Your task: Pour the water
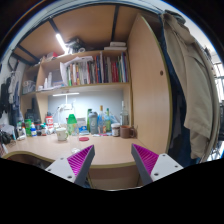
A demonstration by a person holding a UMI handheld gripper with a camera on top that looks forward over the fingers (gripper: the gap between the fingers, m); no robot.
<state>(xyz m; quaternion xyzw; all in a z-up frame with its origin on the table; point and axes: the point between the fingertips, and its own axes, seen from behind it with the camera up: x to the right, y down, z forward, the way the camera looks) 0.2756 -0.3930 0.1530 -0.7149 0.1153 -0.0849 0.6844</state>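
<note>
Gripper view: bottles (93, 122), clear plastic with coloured caps, stand in a row at the back of a pale wooden desk (60, 148), well beyond the fingers; their contents cannot be told. Gripper (113, 163) hangs over the desk edge, jaws apart, nothing between the magenta pads (146, 158). Above, a shelf (85, 85) holds upright books (98, 69). Garments (188, 80) hang beside a wooden cabinet (148, 85).

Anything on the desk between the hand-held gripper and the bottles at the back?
No. In the gripper view, bare desk lies between the open, empty hand-held gripper and the bottles standing at the back beneath the bookshelf.
</note>
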